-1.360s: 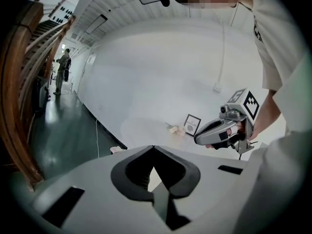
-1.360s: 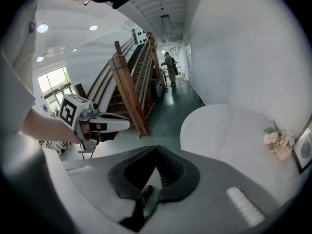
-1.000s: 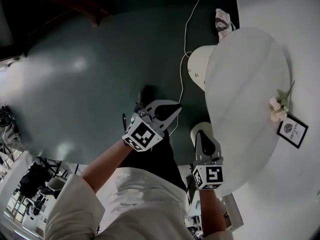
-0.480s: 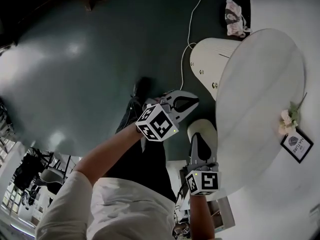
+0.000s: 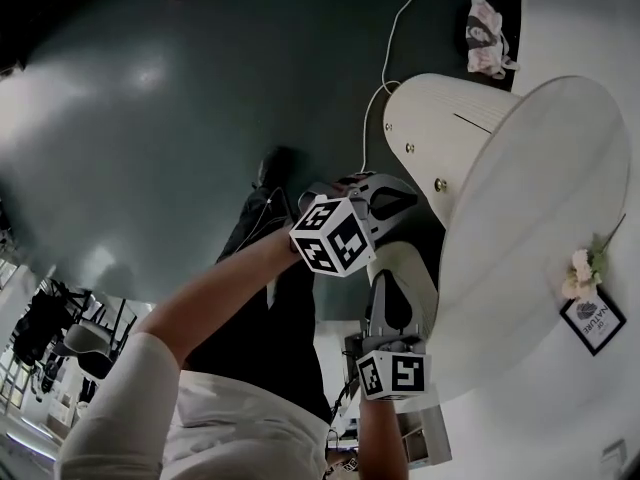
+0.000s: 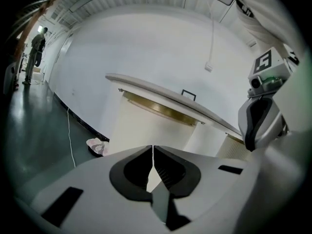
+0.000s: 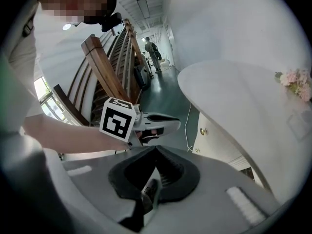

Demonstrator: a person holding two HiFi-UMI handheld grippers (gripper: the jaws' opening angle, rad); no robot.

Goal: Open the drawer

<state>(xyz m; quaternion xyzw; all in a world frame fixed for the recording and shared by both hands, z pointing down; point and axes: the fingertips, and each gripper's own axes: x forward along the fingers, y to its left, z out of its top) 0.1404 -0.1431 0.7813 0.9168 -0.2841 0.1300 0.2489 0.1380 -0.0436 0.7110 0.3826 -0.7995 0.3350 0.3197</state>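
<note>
The table (image 5: 530, 218) is white; under it the drawer cabinet (image 5: 445, 118) is cream with golden knobs (image 5: 441, 184). The floor (image 5: 180, 118) is dark green, the flowers (image 5: 580, 268) pink.

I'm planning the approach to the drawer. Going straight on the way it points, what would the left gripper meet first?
Probably the cabinet's cream front, just below the white top; the left gripper has nothing nearer in line, though depth is unclear.

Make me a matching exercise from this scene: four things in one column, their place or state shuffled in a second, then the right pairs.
1. left gripper
2. flowers
3. white cable
4. brass knob

A. lying on the dark floor
B. jaws shut, nothing between them
C. fixed to the cabinet front
D. on the white tabletop

Pairs: 1-B, 2-D, 3-A, 4-C.
</note>
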